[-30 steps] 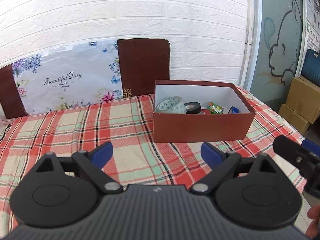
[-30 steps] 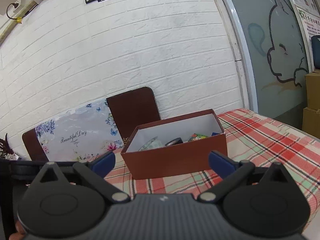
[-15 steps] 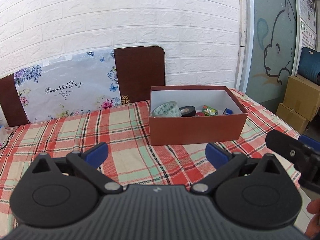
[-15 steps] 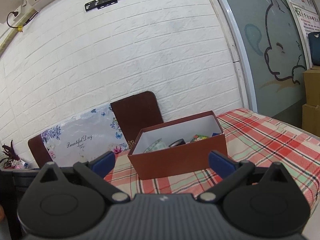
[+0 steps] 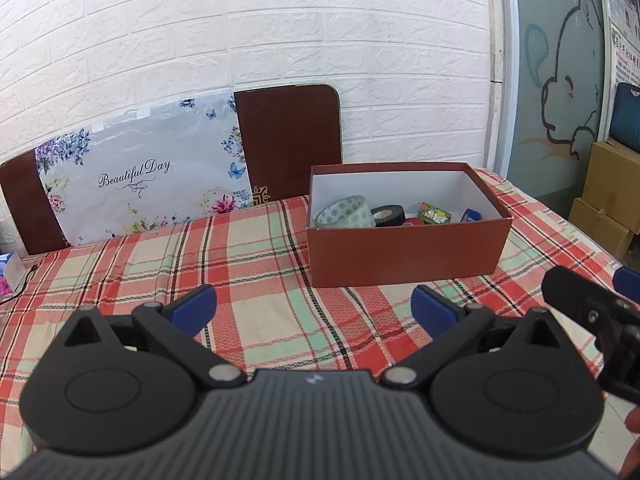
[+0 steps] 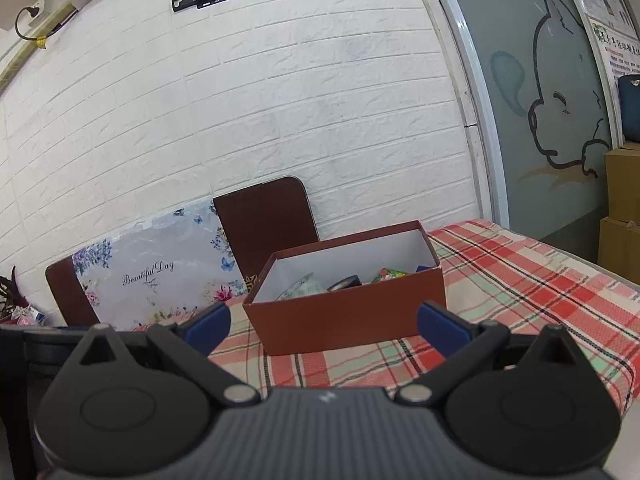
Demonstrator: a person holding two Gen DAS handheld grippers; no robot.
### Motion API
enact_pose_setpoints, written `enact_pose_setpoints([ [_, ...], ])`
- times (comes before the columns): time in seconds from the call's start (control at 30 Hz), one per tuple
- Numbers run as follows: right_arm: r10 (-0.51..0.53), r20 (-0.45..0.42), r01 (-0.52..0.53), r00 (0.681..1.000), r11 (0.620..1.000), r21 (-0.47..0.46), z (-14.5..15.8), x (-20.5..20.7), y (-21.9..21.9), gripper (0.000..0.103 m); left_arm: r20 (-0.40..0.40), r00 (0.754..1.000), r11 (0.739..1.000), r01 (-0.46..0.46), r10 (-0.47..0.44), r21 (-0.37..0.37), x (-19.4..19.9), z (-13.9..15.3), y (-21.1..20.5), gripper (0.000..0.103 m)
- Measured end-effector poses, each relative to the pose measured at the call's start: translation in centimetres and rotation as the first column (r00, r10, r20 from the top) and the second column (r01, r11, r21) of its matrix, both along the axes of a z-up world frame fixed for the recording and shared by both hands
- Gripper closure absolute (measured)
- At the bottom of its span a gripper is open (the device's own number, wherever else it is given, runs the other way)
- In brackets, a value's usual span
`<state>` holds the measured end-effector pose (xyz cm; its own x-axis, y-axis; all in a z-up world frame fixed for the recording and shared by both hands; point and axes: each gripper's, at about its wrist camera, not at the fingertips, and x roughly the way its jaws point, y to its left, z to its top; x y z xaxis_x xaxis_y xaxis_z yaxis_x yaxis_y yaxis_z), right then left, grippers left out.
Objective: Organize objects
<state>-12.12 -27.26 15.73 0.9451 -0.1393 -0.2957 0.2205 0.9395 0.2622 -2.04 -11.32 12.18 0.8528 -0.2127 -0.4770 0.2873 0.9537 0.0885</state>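
Seemingly near done — patterned tape roll (image 5: 345,211), black tape roll (image 5: 387,215) and small green packet (image 5: 432,213) already inside the open red-brown cardboard box (image 5: 404,256), checked tablecloth (image 5: 248,256) before it bare — left gripper (image 5: 313,308) and right gripper (image 6: 323,325) both spread wide, gripping nothing.

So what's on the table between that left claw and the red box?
Nothing: only bare checked tablecloth lies between the open left gripper and the red box, clearest in the left wrist view.

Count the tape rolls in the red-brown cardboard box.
2. A patterned pale-green tape roll leans at the left end of the red-brown cardboard box; a black tape roll lies beside it, toward the middle. The front wall may hide others.
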Motion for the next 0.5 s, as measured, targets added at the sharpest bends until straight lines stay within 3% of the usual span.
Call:
enact_pose_setpoints([
  [0.5, -0.008, -0.001, 0.008, 1.0, 0.997, -0.081, -2.3, 4.4, -1.0, 0.0, 0.014, 1.0, 0.998, -0.002, 0.001, 0.067, 2.9, -1.9, -2.6, 0.0],
])
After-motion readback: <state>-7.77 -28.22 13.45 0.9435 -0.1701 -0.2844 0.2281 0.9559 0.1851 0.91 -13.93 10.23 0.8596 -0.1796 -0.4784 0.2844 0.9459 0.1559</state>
